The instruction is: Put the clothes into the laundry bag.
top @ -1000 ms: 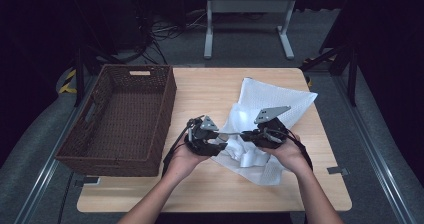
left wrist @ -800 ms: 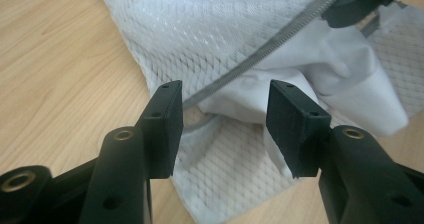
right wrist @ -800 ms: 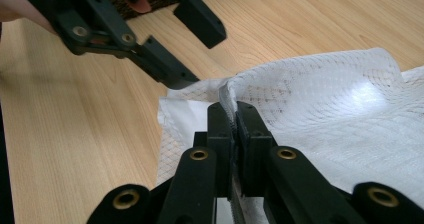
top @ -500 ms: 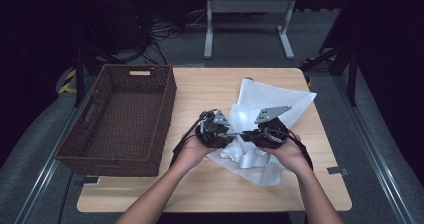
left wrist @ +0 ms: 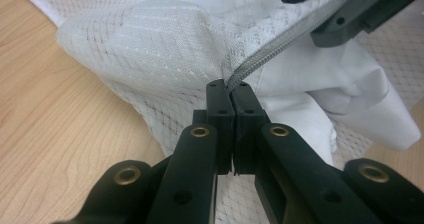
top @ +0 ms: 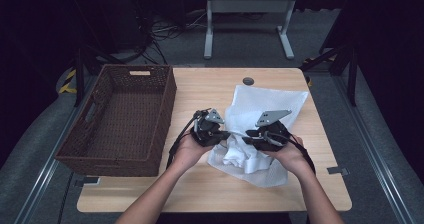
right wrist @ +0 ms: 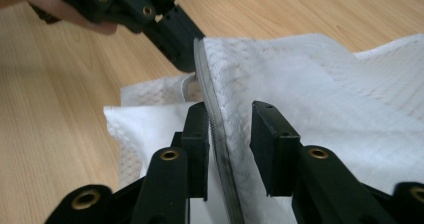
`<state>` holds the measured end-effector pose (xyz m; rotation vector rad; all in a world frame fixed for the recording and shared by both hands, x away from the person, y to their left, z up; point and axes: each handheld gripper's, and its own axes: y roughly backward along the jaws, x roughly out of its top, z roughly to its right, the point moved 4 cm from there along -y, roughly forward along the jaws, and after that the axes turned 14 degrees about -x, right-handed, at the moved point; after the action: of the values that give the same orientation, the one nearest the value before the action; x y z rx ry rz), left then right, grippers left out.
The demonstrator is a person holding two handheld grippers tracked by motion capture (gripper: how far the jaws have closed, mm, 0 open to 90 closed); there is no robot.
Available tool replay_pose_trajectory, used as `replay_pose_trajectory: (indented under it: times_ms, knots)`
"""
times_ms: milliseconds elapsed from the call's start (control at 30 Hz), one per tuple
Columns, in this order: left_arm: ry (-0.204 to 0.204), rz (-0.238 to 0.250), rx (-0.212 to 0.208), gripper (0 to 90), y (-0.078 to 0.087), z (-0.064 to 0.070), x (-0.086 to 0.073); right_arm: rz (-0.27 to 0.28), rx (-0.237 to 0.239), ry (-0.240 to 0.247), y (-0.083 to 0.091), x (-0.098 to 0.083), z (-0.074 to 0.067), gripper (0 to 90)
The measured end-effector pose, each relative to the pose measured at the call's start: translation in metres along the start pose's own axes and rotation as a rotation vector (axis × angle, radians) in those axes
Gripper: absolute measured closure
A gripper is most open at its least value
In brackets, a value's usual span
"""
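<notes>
The left gripper (left wrist: 232,91) fingers are clamping the zipper edge (left wrist: 272,56) of the white mesh bag (top: 265,104) lying on the table (top: 210,86). The right gripper (right wrist: 231,119) fingers, just loosening, are straddling that edge unpressed. Handover under way; next, regripping farther along.

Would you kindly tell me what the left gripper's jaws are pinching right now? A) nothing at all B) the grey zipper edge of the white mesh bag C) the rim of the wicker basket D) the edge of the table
B: in the left gripper view, the left gripper has its jaws pressed together on the grey zipper edge of the white mesh bag.
</notes>
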<state>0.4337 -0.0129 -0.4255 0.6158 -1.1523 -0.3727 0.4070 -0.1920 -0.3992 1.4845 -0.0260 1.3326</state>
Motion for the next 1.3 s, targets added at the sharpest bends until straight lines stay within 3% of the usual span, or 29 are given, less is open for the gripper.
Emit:
replay_pose_trajectory:
  times_ms: [167, 367, 467, 567, 600, 700, 867, 1200, 1300]
  knots:
    - [-0.001, -0.004, -0.006, 88.8, 0.000, -0.001, 0.000, 0.002, -0.072, 0.002, 0.016, -0.021, 0.004, 58.1]
    - [0.009, -0.005, -0.010, 88.8, 0.002, -0.001, 0.000, -0.021, -0.129, -0.011, 0.040, -0.054, 0.011, 52.6]
    - [0.012, -0.004, -0.009, 88.8, 0.001, 0.000, 0.000, -0.021, -0.137, -0.018, 0.042, -0.061, 0.012, 51.2]
    - [0.010, -0.009, -0.011, 88.8, 0.001, 0.001, -0.001, -0.050, -0.145, 0.009, 0.033, -0.067, 0.010, 50.5]
    - [0.010, -0.007, -0.012, 88.8, 0.001, 0.001, -0.001, -0.061, -0.150, 0.021, 0.030, -0.068, 0.010, 51.2]
    - [0.010, -0.002, -0.017, 88.8, 0.003, 0.001, 0.000, -0.097, -0.154, 0.046, 0.023, -0.072, 0.008, 64.6]
    - [0.016, -0.011, -0.024, 88.9, 0.003, 0.004, -0.001, -0.104, -0.151, 0.029, 0.024, -0.073, 0.013, 84.0]
    - [0.019, -0.009, -0.062, 88.9, 0.014, 0.013, -0.002, -0.078, -0.163, -0.001, 0.012, -0.060, 0.036, 87.4]
    - [0.022, 0.003, -0.090, 88.9, 0.016, 0.016, -0.003, -0.065, -0.147, -0.027, 0.000, -0.049, 0.047, 87.4]
